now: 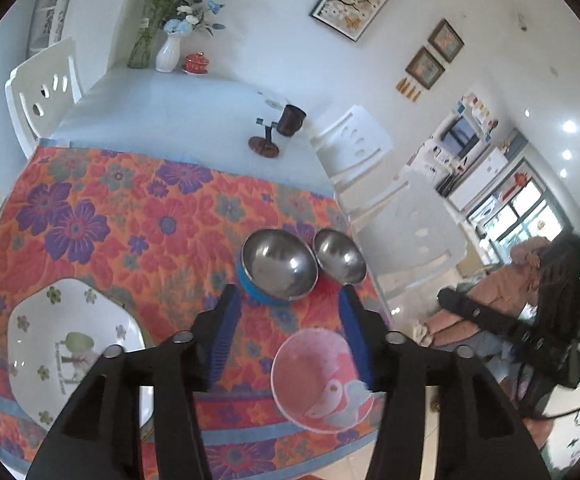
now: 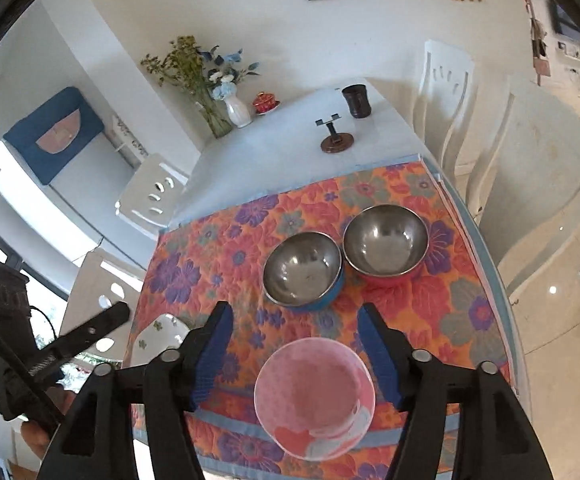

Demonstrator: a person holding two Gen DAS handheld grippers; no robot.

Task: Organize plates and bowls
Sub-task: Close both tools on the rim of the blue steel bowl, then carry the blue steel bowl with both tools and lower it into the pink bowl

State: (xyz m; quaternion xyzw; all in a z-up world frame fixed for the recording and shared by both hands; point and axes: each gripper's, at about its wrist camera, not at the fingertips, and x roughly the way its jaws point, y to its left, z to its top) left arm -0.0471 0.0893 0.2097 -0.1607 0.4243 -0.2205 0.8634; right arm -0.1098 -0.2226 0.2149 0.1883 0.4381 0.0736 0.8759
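Observation:
A steel bowl with a blue outside (image 1: 278, 262) (image 2: 303, 270) and a steel bowl with a red outside (image 1: 339, 254) (image 2: 385, 240) stand side by side on the floral cloth. A pink bowl (image 1: 317, 376) (image 2: 313, 396) stands nearer, by the front edge. A white flowered plate (image 1: 70, 336) (image 2: 160, 338) lies at the left. My left gripper (image 1: 288, 300) is open and empty, above the cloth before the blue bowl. My right gripper (image 2: 293, 314) is open and empty, above the pink bowl.
The table (image 2: 274, 152) carries a floral cloth (image 1: 130, 208), a white vase with flowers (image 1: 168, 50), a red lidded cup (image 1: 195, 63), a dark mug (image 2: 356, 101) and a small stand (image 2: 336, 142). White chairs (image 2: 445, 92) stand around it. A seated person (image 1: 501, 292) is at the right.

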